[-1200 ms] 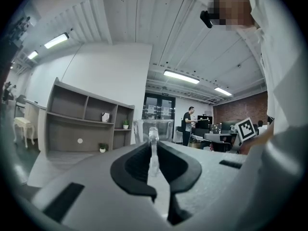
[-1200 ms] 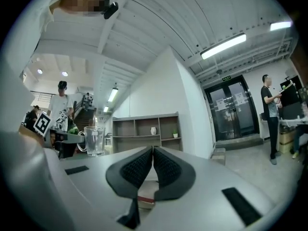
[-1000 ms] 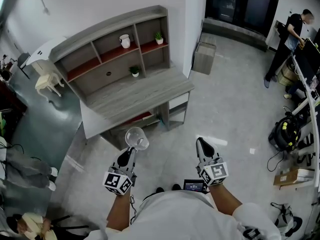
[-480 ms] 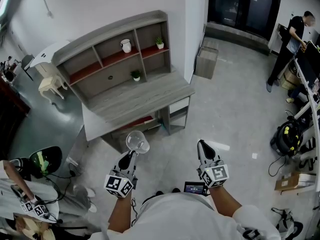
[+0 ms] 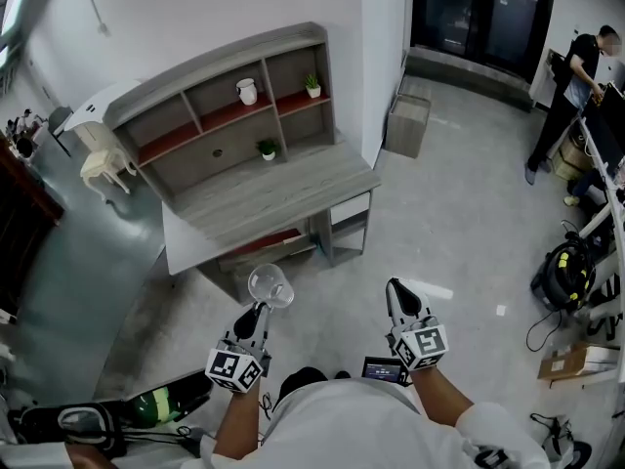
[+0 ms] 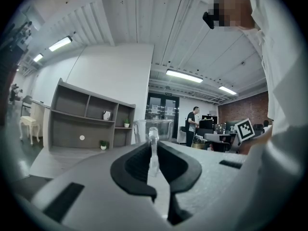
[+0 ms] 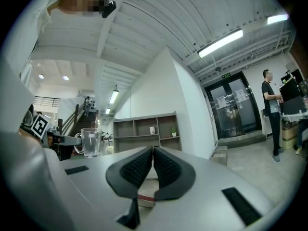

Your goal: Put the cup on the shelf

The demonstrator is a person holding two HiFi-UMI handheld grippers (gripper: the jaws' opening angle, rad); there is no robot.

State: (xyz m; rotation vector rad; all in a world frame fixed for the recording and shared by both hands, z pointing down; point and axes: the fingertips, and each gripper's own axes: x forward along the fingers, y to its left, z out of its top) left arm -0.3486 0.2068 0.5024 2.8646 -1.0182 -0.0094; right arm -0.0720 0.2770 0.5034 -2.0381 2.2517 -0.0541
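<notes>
A clear glass cup (image 5: 269, 286) with a handle hangs in the air in front of the desk, my left gripper (image 5: 258, 313) shut on its handle. In the left gripper view the handle (image 6: 153, 150) stands pinched between the black pads, with the cup's bowl (image 6: 153, 129) beyond. The cup (image 7: 91, 142) shows at the left of the right gripper view. My right gripper (image 5: 395, 293) is shut with nothing in it, level with the left one. The grey shelf unit (image 5: 229, 106) stands on a desk against the white wall ahead.
The shelf holds a white jug (image 5: 247, 91) and two small potted plants (image 5: 312, 85). The grey desk top (image 5: 269, 189) lies below it. A cardboard box (image 5: 405, 125) sits by the wall corner. A person (image 5: 571, 91) stands at the far right by workstations. A white chair (image 5: 105, 164) stands left.
The view has shifted slightly; both grippers and the cup sit a little lower in the head view. A person at lower left has moved out, leaving gear on the floor.
</notes>
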